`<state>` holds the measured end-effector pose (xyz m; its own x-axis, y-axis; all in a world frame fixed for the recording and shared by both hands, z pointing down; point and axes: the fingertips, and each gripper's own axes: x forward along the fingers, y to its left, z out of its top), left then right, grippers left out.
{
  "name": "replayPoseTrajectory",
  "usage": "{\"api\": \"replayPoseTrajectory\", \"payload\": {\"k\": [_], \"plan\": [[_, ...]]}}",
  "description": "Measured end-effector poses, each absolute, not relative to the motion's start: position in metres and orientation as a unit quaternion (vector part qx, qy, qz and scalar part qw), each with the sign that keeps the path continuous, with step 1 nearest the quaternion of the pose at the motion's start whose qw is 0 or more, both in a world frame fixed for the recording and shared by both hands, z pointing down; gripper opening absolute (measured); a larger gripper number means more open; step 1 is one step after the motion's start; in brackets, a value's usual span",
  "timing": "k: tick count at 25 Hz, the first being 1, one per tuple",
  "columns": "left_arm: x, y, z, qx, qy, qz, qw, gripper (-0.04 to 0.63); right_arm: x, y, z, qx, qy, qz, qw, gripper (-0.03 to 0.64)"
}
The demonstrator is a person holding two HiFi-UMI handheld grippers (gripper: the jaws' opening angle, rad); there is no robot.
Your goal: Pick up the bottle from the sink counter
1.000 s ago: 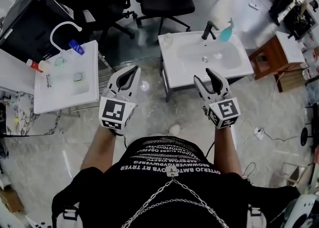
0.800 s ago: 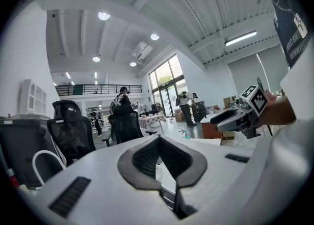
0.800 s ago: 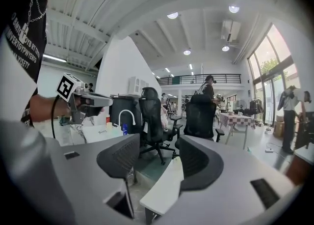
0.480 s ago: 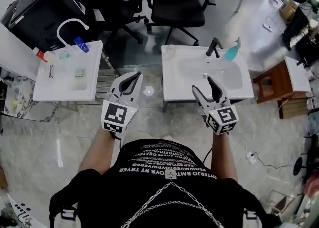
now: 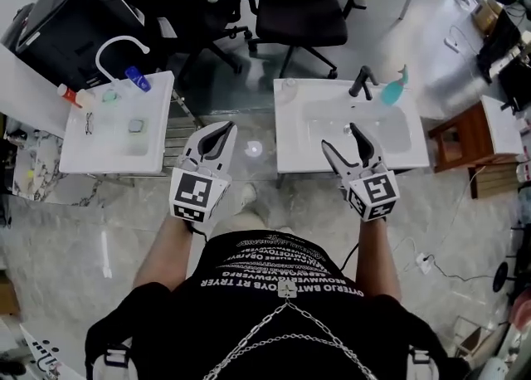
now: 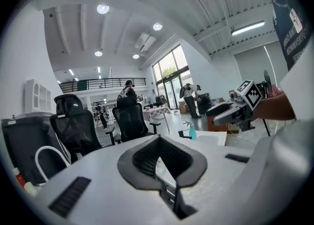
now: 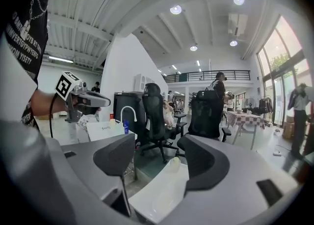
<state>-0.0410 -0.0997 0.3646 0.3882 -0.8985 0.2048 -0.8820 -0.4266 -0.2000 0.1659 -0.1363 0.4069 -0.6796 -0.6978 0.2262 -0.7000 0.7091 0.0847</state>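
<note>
A white sink counter (image 5: 292, 141) stands ahead on the right with a black tap (image 5: 362, 81). A teal spray bottle (image 5: 393, 88) stands beside the tap, and a small clear bottle (image 5: 288, 85) stands on the counter's far left corner. My right gripper (image 5: 342, 138) hovers over the counter's near edge; its jaws are opening with nothing between them. In the right gripper view the small pale bottle (image 7: 174, 160) shows between the fingers, well ahead of them. My left gripper (image 5: 217, 131) hangs over the floor between the two counters, shut and empty.
A second white counter (image 5: 99, 154) at the left carries a white tap (image 5: 112, 45), a blue bottle (image 5: 137, 78) and small items. Black office chairs (image 5: 300, 5) stand behind the sinks. A wooden side table (image 5: 465, 133) sits to the right. The floor is glossy tile.
The right gripper's jaws have spread wider. Both grippers have come slightly nearer the right sink counter as the head view shifted.
</note>
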Motion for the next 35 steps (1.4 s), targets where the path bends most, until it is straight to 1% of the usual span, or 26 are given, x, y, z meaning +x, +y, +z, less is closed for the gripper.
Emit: {"api": "replayPoseTrajectory", "payload": {"k": [10,19,31,35], "plan": [[-0.038,-0.184,0.359,-0.865,0.481,-0.135,0.046,0.005,0.144,-0.194,0.405,0.406,-0.903,0.003,0.144,0.299],[-0.061,-0.261,0.364,-0.886,0.445,-0.122,0.043,0.005,0.124,-0.253,0.401,0.441,-0.886,0.017,0.142,0.299],[-0.104,-0.330,0.386,-0.905,0.410,-0.112,0.024,0.006,0.084,-0.301,0.409,0.476,-0.862,0.026,0.170,0.299],[-0.109,-0.342,0.396,-0.908,0.404,-0.108,0.007,0.005,0.075,-0.310,0.422,0.478,-0.858,0.041,0.183,0.299]]}}
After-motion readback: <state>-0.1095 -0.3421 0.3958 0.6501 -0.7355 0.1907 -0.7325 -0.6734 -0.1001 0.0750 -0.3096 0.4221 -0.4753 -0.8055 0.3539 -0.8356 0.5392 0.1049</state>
